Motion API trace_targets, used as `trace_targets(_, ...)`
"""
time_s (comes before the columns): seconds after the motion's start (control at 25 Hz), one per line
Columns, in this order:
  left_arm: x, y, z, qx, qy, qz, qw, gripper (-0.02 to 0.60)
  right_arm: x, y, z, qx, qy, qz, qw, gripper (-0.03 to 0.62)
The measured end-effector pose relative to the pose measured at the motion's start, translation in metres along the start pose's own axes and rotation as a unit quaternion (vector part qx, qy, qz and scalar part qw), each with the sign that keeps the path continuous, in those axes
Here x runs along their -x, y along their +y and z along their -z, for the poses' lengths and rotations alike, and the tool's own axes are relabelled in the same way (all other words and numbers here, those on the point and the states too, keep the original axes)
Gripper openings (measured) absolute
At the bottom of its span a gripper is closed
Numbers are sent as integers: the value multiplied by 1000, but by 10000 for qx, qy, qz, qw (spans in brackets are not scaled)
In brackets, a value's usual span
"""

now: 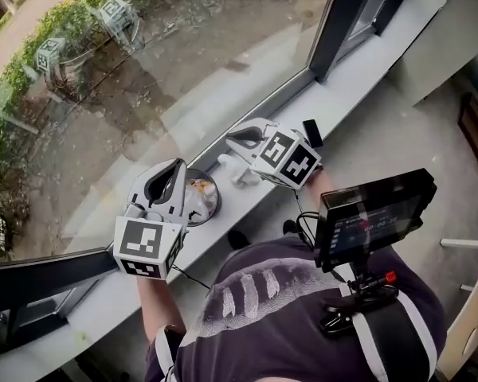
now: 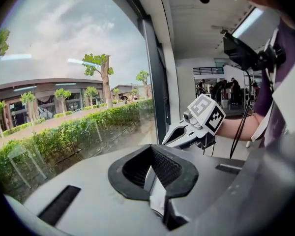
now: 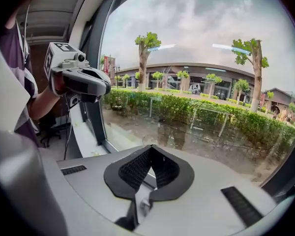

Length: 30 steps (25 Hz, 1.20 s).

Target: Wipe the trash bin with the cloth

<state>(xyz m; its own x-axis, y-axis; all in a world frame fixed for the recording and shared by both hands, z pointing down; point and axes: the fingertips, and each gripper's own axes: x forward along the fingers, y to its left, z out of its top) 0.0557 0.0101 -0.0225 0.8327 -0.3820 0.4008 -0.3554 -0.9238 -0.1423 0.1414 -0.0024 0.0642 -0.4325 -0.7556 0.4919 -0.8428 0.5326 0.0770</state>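
Windowsill [image 1: 259, 201] carries the trash bin [image 1: 201, 198] beside left tongs [image 2: 156, 193] and right tongs [image 3: 143, 191], both closed, empty.

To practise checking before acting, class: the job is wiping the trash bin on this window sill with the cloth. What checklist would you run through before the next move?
1. The trash bin stands upright on the window sill: ok.
2. Grip on the cloth: not ok. The left claw and the right claw are both shut with nothing between them.
3. Where the cloth is: cannot tell. A white crumpled thing lies on the sill under the right claw and may be it.
4. Bin empty inside: not ok, litter shows in it.
5. Left claw clear of the bin: cannot tell, since it overlaps the bin in the head view.
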Motion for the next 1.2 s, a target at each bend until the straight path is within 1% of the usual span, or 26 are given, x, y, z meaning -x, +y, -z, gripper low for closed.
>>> trace_targets(0.08,-12,-15,-5,-41,68,29,10000,-2,16,-10,7,-41,-155,52,9999,-2)
trace_targets(0.16,-24,-33,-2,-110,158,51,9998,-2,31,-18,17,-90,-374,91,9992,-2)
trace_targets(0.28,-41,-72,-5,-189,223,127,9995,-2,63,-33,42,-201,-548,159,9982,-2)
trace_targets(0.44,-49,-118,-5,-239,394,163,9988,-2,99,-41,70,-270,-600,151,9977,-2)
trace_targets(0.56,-40,-131,-3,-169,509,189,9984,-2,99,-38,70,-289,-609,-4,9977,-2)
trace_targets(0.68,-20,-121,13,226,520,199,9982,-2,78,-18,65,-239,-400,-274,9985,-2)
trace_targets(0.76,-6,-129,11,374,418,126,9983,-2,81,-2,65,-200,-359,-511,9978,-2)
trace_targets(0.84,5,-159,-10,398,255,138,9988,-2,105,8,61,-169,-564,-685,9959,-2)
trace_targets(0.92,10,-188,-25,507,110,274,9983,-3,126,17,62,-170,-707,-820,9940,-2)
trace_targets(1.04,18,-201,-15,654,110,303,9973,-2,130,36,69,-156,-624,-931,9936,-2)
trace_targets(1.2,47,-204,3,550,217,211,9980,-2,121,68,69,-100,-479,-1055,9932,-2)
